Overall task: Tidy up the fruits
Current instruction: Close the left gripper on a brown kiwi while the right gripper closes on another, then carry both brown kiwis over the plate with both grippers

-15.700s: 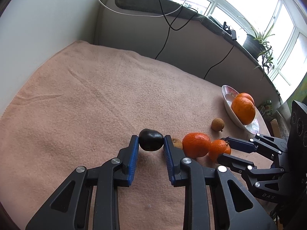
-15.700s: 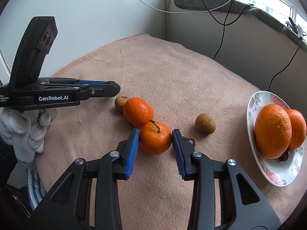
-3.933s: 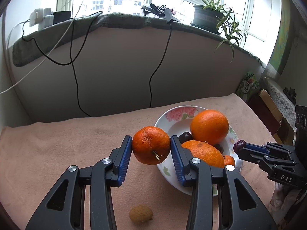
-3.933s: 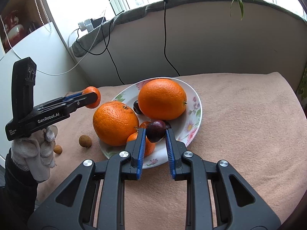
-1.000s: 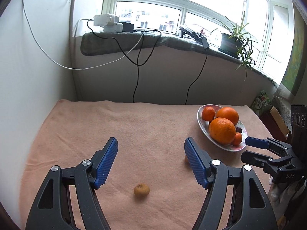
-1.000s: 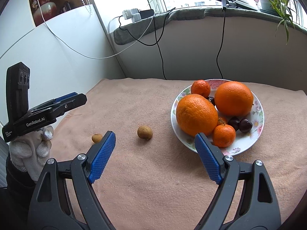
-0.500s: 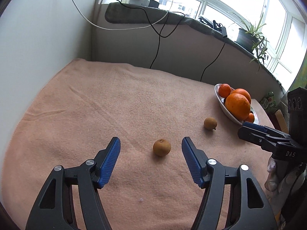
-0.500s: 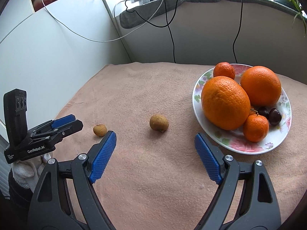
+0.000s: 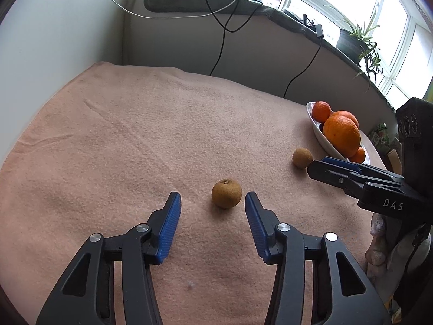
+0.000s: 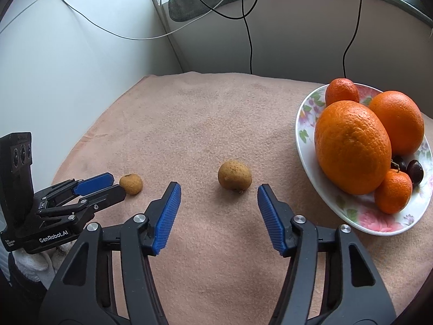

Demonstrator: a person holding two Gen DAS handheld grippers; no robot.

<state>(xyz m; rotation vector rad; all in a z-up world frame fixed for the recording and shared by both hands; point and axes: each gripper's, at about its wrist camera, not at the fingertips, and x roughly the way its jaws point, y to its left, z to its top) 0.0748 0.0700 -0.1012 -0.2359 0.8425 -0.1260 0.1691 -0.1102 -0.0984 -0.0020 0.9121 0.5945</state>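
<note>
Two small brown round fruits lie on the pink blanket. My left gripper [image 9: 212, 203] is open, its fingertips just short of the left brown fruit [image 9: 226, 193], which also shows in the right wrist view [image 10: 131, 184]. My right gripper [image 10: 217, 192] is open, just short of the right brown fruit [image 10: 235, 175], seen in the left wrist view too [image 9: 302, 158]. The flowered plate [image 10: 360, 216] at the right holds two big oranges [image 10: 353, 146], two mandarins and dark plums.
The pink blanket [image 9: 121, 140] covers the table up to a white wall on the left and a grey ledge behind. Black and white cables hang down the ledge [image 10: 250, 40]. A potted plant [image 9: 354, 40] stands on the windowsill.
Both grippers have moved forward and down toward the brown fruits, each now closer to its fruit. The jaws of both have narrowed slightly but stay open.
</note>
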